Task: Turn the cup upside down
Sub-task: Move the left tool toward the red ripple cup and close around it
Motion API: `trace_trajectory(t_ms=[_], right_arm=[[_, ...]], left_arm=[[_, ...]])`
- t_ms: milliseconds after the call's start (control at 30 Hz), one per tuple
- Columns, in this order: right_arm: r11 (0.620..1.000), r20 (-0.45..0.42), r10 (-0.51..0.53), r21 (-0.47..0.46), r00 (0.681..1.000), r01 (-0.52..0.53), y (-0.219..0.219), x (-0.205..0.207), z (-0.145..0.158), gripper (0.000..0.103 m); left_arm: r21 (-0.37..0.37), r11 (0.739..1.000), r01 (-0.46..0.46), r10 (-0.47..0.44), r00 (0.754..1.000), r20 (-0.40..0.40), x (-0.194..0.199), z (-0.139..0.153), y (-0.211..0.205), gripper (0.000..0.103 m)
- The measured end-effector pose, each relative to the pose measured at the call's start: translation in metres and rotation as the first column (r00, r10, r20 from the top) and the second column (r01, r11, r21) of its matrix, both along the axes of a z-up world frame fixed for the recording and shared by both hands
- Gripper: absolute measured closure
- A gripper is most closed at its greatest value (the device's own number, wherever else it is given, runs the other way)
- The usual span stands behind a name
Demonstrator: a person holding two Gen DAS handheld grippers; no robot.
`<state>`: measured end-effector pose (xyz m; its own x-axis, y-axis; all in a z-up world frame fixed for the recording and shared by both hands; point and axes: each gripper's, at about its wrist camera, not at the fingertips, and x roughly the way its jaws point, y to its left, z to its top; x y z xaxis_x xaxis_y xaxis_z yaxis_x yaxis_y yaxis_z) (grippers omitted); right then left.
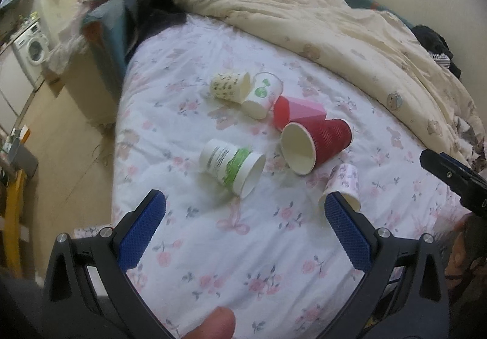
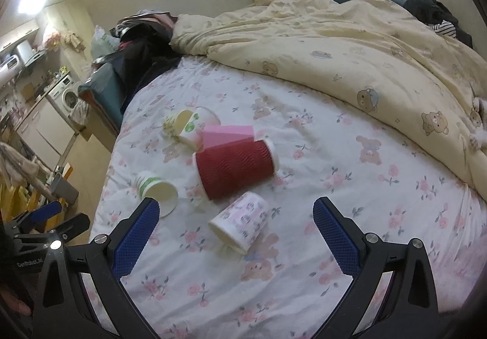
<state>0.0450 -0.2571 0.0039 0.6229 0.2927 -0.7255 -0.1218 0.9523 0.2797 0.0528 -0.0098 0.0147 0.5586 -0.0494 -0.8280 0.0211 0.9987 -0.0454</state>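
Several paper cups lie on their sides on the floral bedsheet (image 1: pixel 243 263). A green-and-white cup (image 1: pixel 231 170) (image 2: pixel 156 188) lies nearest my left gripper (image 1: pixel 245 202), which is open and empty above the sheet. A red ribbed cup (image 1: pixel 316 145) (image 2: pixel 236 167) lies in the middle, with a pink faceted cup (image 1: pixel 299 110) (image 2: pixel 228 135) behind it. A small pink-patterned cup (image 1: pixel 342 183) (image 2: pixel 240 220) lies just ahead of my right gripper (image 2: pixel 236 206), which is open and empty. Two more white patterned cups (image 1: pixel 246 90) (image 2: pixel 185 125) lie at the back.
A cream bear-print duvet (image 2: pixel 350 43) is bunched along the back and right of the bed. Dark clothes and bags (image 1: pixel 143 10) pile at the bed's far left corner. The bed's left edge drops to the floor (image 1: pixel 61 132). A washing machine (image 1: pixel 32 48) stands far left.
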Motion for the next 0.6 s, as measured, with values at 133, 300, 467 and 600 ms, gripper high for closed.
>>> trace_trajectory(t_ms=[133,300,467,600], right_arm=[[1.0,-0.018,-0.024,0.002,1.0,0.024,-0.012,0.024,0.002,0.0],[1.0,-0.057,-0.026,0.001,0.998,0.026,-0.024,0.053,-0.002,0.0],[0.998,-0.103,-0.061,-0.019,0.993,0.059,-0.041,0.075,-0.016,0.0],[0.987,-0.1,-0.144,-0.088,0.985,0.135,-0.055,0.085,-0.025,0.0]], left_arm=[[0.027,0.998,0.053,-0.052,0.999,-0.013,0.029,0.004,-0.018,0.0],[0.043,0.987,0.157,-0.151,0.982,-0.11,0.072,-0.005,-0.046,0.0],[0.139,0.943,0.303,-0.27,0.939,-0.214,0.107,-0.02,-0.084,0.0],[0.16,0.879,0.449,-0.39,0.87,-0.301,0.13,-0.033,-0.116,0.0]])
